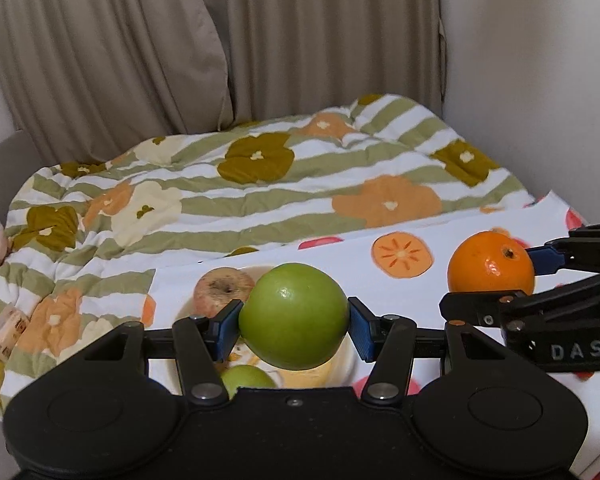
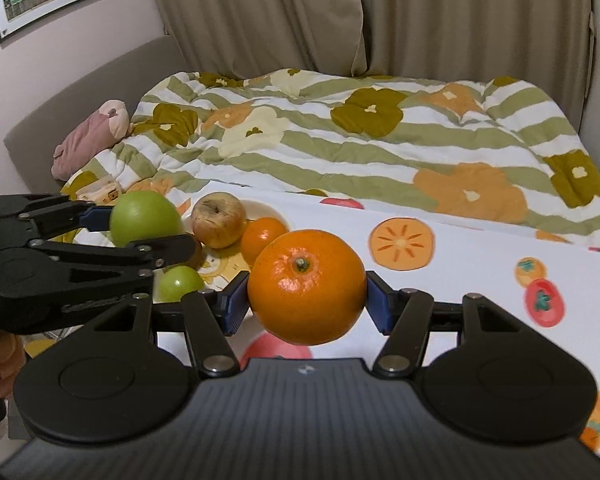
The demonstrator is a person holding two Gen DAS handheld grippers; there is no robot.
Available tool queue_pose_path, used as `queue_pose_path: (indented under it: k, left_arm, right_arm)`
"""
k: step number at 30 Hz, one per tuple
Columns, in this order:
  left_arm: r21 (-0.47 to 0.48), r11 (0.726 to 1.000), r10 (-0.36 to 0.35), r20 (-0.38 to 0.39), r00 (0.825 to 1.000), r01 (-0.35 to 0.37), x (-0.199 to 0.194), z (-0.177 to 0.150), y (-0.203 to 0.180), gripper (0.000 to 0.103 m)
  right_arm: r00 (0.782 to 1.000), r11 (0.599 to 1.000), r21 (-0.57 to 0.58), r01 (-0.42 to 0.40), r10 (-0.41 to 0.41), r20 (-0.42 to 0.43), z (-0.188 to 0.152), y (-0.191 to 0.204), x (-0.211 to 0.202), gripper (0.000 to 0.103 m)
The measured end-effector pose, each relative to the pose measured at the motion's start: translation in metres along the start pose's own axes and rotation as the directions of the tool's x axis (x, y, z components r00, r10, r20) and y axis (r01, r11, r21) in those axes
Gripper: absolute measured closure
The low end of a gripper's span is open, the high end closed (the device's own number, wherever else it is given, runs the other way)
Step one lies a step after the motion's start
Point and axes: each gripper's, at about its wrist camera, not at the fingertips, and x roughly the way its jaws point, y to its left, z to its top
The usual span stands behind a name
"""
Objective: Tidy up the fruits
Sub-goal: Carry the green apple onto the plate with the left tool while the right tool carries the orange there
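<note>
Here, mid-task, the left hand-held gripper [image 1: 294, 322] pinches a green apple [image 1: 294, 316] and the right hand-held gripper [image 2: 306, 298] an orange [image 2: 306, 286], both held clear above the fruit-print cloth [image 2: 460, 256], while a russet apple [image 2: 219, 219], a second orange [image 2: 262, 238] and a small green fruit [image 2: 180, 283] remain clustered, apparently unsorted.

The raised letters "DAS" stand on the black plastic body of the right gripper [image 1: 496, 276]; no other text is legible.
</note>
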Motion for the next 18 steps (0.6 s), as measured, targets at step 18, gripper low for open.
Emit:
queue_pose_path:
  k: [18]
  left_arm:
    - [0.110,0.987,-0.102,-0.154,0.983,0.120,0.097,-0.020,0.036,0.043]
  right_arm:
    - [0.990,0.977,0.163,0.134,-0.124,-0.073,-0.012,0.018,0.060,0.028]
